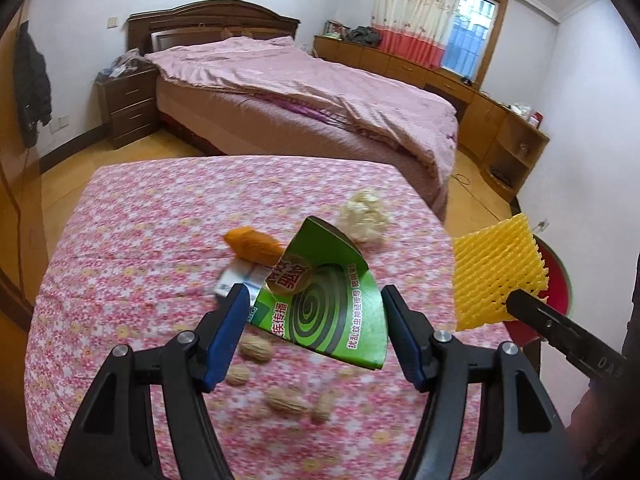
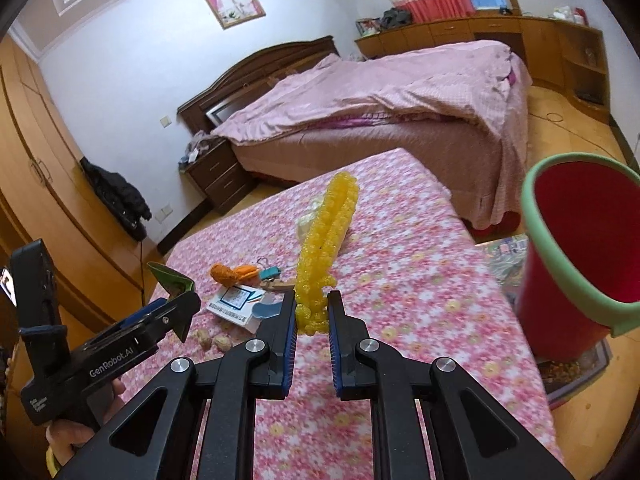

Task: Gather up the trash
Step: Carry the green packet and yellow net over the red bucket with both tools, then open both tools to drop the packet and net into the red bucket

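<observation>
My left gripper (image 1: pixel 316 300) is shut on a flattened green mosquito-coil box (image 1: pixel 332 300), held tilted above the floral table (image 1: pixel 140 240). The same gripper (image 2: pixel 180 304) shows at the left of the right wrist view with the green box (image 2: pixel 170 280) in its jaws. My right gripper (image 2: pixel 312 304) is shut on a yellow foam fruit net (image 2: pixel 326 232) that stands up from its tips. In the left wrist view the net (image 1: pixel 496 268) hangs at the right, off the table's edge. A red bucket (image 2: pixel 580 248) with a green rim stands to the right of the table.
On the table lie several peanuts (image 1: pixel 256 350), an orange scrap (image 1: pixel 252 244), a crumpled white tissue (image 1: pixel 364 216), a small white and blue box (image 2: pixel 236 304) and keys (image 2: pixel 268 274). A bed (image 1: pixel 320 92), a nightstand (image 1: pixel 128 104) and wooden cabinets (image 1: pixel 500 128) stand behind.
</observation>
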`<state>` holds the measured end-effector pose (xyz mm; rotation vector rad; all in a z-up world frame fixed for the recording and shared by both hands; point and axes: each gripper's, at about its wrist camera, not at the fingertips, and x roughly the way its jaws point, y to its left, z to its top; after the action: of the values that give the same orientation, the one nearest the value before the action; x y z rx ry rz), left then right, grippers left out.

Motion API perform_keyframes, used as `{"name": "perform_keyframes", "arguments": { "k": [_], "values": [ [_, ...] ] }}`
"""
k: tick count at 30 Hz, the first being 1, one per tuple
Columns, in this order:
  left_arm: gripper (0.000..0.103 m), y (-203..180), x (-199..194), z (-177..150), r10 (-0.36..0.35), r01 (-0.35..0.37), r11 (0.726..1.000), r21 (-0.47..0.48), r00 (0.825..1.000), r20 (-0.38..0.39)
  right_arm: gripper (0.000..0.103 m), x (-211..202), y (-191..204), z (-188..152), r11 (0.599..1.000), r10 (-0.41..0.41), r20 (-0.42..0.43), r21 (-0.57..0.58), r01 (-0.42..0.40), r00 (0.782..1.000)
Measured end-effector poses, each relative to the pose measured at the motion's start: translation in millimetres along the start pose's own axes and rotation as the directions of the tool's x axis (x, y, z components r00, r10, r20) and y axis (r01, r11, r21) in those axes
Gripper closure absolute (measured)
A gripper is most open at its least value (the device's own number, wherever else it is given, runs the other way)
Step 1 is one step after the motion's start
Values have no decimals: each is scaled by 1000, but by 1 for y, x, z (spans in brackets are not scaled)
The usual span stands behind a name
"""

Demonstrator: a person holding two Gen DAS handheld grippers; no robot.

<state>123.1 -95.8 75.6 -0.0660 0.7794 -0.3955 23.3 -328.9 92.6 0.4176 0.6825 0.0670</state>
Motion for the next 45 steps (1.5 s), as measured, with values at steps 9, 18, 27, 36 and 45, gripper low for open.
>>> {"name": "perform_keyframes", "arguments": {
  "k": [9,18,27,36,45],
  "values": [
    [35,-51,5,2,-69,70,995,68,998,-16,89,-40,-38,2,996,-60,78,72,55,995],
    [36,-119,21,7,-142,148,976,158,989,-47,89,-70,-89,5,979,-140,131,167,117,982],
    [36,-198,51,11,-210,224,940,256,974,-82,89,-89,-145,17,957,-213,171,237,169,962],
    [36,-267,106,1,-264,304,904,299,950,-169,89,-94,-208,17,924,-271,143,316,215,952],
    [36,-309,146,-11,-267,338,872,355,935,-234,88,-84,-249,12,886,-322,82,377,269,943]
  ]
}}
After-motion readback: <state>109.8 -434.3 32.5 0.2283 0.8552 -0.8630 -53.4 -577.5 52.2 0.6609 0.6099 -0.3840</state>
